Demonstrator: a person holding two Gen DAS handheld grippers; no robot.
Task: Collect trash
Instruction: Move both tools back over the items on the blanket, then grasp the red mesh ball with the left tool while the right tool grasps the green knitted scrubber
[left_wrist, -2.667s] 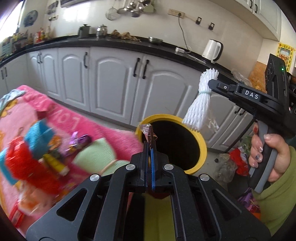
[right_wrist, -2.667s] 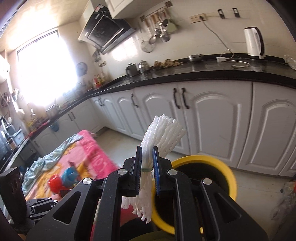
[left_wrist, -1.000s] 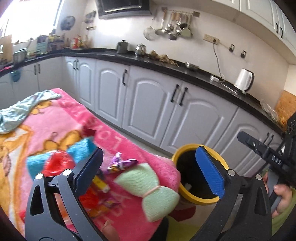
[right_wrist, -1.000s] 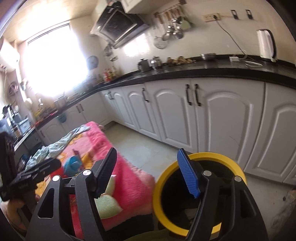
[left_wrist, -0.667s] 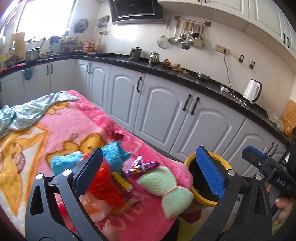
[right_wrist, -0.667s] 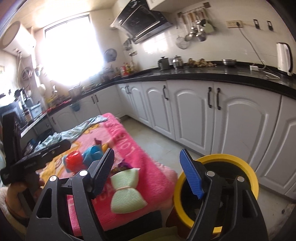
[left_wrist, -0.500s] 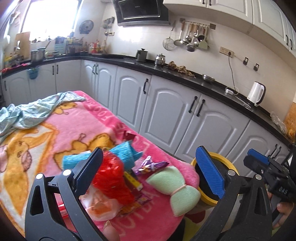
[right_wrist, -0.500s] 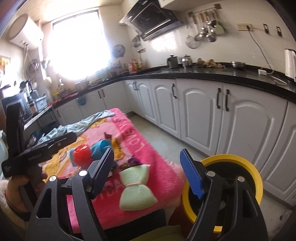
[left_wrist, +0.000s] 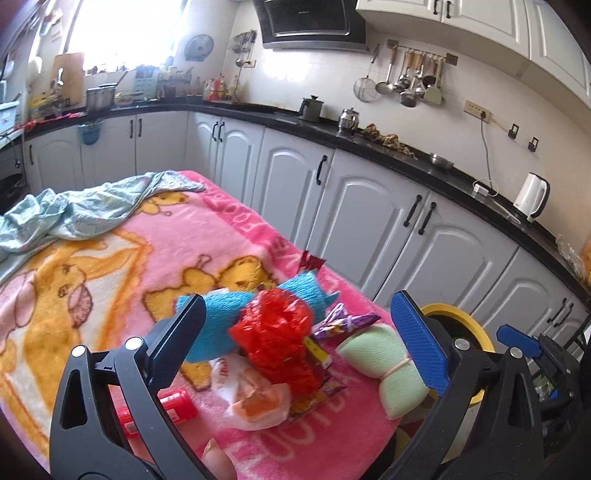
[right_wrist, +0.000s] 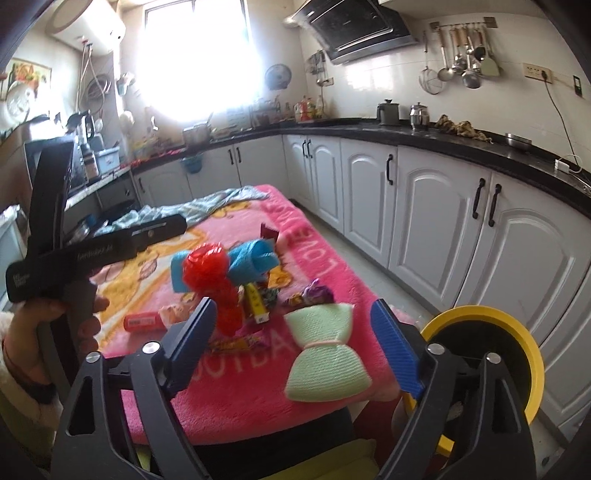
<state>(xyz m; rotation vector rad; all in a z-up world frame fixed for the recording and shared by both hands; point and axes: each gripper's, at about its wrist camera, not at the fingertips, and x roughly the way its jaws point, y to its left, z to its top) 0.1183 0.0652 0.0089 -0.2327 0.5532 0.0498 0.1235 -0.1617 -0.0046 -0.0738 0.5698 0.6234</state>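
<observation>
While my right gripper (right_wrist: 291, 339) is opening — nothing between its jaws — my left gripper (left_wrist: 295, 339) gapes empty over the trash pile (left_wrist: 275, 343).

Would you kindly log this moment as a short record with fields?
surface: pink blanket
trash left: red net, blue net, pale green net, wrappers
bin: yellow-rimmed bin, beside the blanket's edge
left claw: open, holds nothing
right claw: jaws opening, nothing between them
</observation>
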